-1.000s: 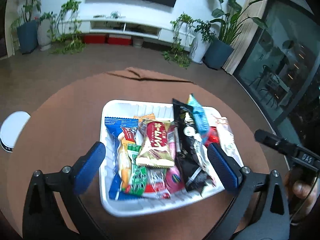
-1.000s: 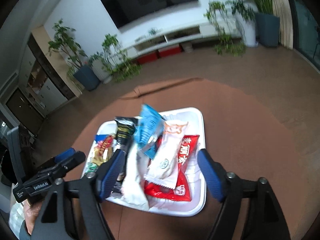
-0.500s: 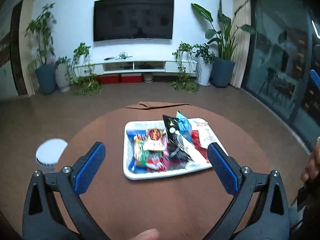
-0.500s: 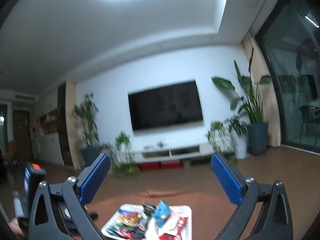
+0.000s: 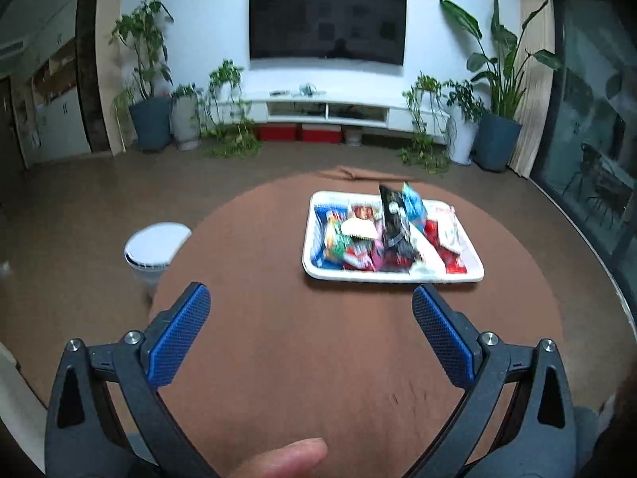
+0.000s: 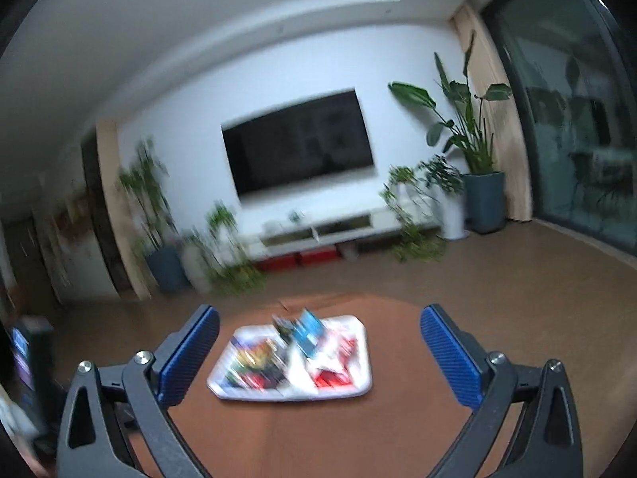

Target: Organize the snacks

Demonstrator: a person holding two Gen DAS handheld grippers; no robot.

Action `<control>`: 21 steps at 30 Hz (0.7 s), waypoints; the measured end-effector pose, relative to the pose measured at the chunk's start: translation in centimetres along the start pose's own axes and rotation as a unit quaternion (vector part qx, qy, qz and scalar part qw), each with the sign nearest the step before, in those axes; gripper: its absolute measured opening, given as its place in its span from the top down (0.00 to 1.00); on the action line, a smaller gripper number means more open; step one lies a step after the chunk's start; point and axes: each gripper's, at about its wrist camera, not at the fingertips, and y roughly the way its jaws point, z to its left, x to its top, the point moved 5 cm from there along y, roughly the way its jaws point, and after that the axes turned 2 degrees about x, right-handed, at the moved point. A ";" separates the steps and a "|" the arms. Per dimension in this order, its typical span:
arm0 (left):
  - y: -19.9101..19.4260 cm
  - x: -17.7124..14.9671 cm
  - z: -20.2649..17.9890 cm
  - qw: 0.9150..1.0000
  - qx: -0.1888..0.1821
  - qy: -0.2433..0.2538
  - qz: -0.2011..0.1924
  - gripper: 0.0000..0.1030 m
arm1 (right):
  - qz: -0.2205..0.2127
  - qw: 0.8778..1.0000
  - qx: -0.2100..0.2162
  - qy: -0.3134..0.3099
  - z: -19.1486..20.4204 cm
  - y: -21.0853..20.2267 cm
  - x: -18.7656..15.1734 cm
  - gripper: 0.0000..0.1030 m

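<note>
A white tray [image 5: 398, 277] sits on the round brown table [image 5: 278, 358], filled with several snack packets [image 5: 370, 235]; a black packet [image 5: 392, 219] and a blue one [image 5: 414, 205] stick up. The tray also shows, blurred, in the right wrist view [image 6: 342, 392]. My left gripper [image 5: 310, 318] is open and empty, well back from the tray and to its left. My right gripper [image 6: 318, 342] is open and empty, raised above the near side of the table.
A white lidded bin [image 5: 155, 245] stands on the floor left of the table. A fingertip [image 5: 278, 458] shows at the bottom edge. A TV [image 5: 326, 22], a low white cabinet [image 5: 326, 109] and potted plants [image 5: 493, 119] line the far wall.
Both grippers have pulled back and up from the tray, so it looks smaller and farther. The right wrist view has tilted down from the wall towards the table. Both stay open.
</note>
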 end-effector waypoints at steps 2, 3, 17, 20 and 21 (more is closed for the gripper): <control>0.2 -0.7 0.0 1.000 0.001 0.001 0.012 0.00 | 0.041 0.998 -0.030 -0.025 0.4 1.2 -1.9 0.00; 0.2 -1.1 0.0 1.000 0.000 -0.001 0.020 0.00 | 0.065 0.996 -0.045 -0.031 0.5 1.8 -3.0 0.00; 2.7 -2.0 -1.2 0.999 -0.002 0.012 0.045 0.00 | 0.153 0.983 -0.090 -0.038 0.3 3.5 -8.0 0.00; 2.9 -1.9 -1.1 0.999 0.000 0.013 0.047 0.00 | 0.163 0.982 -0.092 -0.039 0.4 3.7 -8.5 0.00; 3.0 -2.0 -1.0 0.999 0.001 0.013 0.049 0.00 | 0.165 0.981 -0.091 -0.039 0.5 3.7 -8.6 0.00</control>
